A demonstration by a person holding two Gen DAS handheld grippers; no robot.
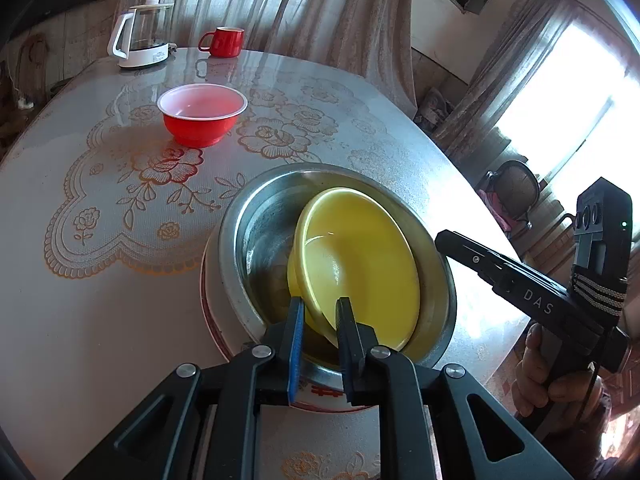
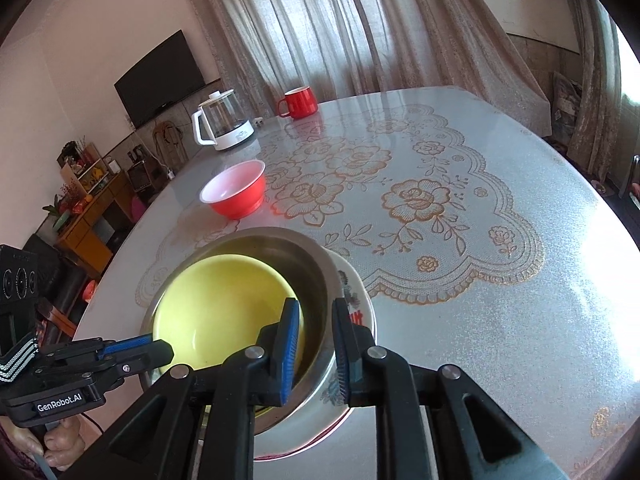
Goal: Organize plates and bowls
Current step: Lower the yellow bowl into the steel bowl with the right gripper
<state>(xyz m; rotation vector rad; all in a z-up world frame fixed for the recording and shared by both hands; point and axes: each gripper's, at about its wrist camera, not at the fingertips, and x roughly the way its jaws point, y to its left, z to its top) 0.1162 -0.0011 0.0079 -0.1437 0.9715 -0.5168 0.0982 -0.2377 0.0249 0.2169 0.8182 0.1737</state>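
In the left wrist view the bench (image 1: 80,320) wears a cover printed with lace and roses; it carries six pieces of tableware. Three of them nest in one stack: a patterned dish (image 2: 352,292) at the bottom, one steel bowl (image 1: 256,240) in it, one yellow dish (image 1: 360,264) inside that. Red characters on the patterned dish are partly hidden and cannot be read. The yellow dish is round, so it has no long axis; it sits tilted, its 9 o'clock edge raised, its 3 o'clock edge down against the steel wall, its hollow facing up and toward 3 o'clock. One white and glass kettle (image 1: 140,40) stands far off at 11 o'clock from the stack; its small mark is too fine to read. One red bowl (image 1: 200,124), white inside and upright, stands between them. One red mug (image 1: 224,42) stands beside the kettle. The left tool (image 1: 320,320), marked "GenRobot.AI", is clenched on the yellow dish's near rim at 6 o'clock. The right tool (image 2: 314,320), marked "DAS", straddles the steel bowl's rim with pads apart, released
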